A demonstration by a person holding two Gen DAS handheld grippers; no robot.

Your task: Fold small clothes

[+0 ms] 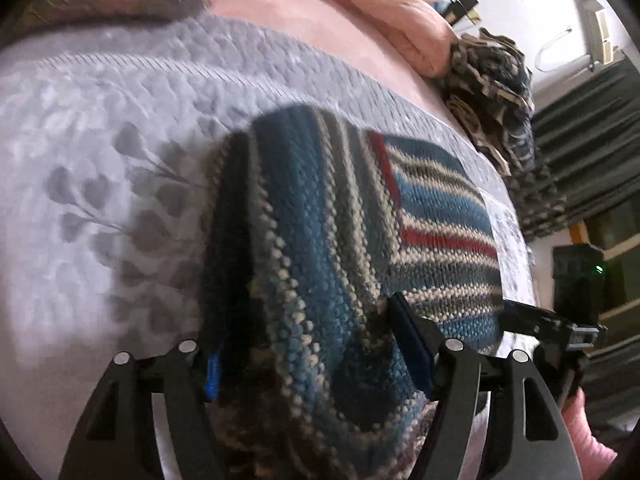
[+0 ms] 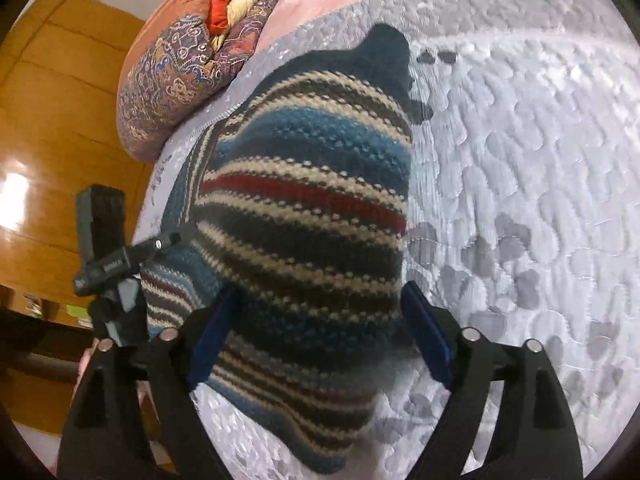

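Striped knit garment (image 1: pixel 320 240) lying on grey quilted bedspread (image 1: pixel 100 140), partly folded, one layer lifted. Left gripper (image 1: pixel 308 352) with fingers spread wide, a thick fold of knit bunched between them; grip or mere contact cannot be told. Right gripper (image 2: pixel 320 332) likewise spread around the garment's near end; hold uncertain. Patterned pillow (image 2: pixel 180 76) beyond the bedspread's far edge.

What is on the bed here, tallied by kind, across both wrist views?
Striped knitted garment: 1
Grey quilted cover: 1
Pink blanket: 1
Patterned quilt: 1
Dark patterned cloth pile: 1
Grippers: 2, left gripper and right gripper
Total: 7
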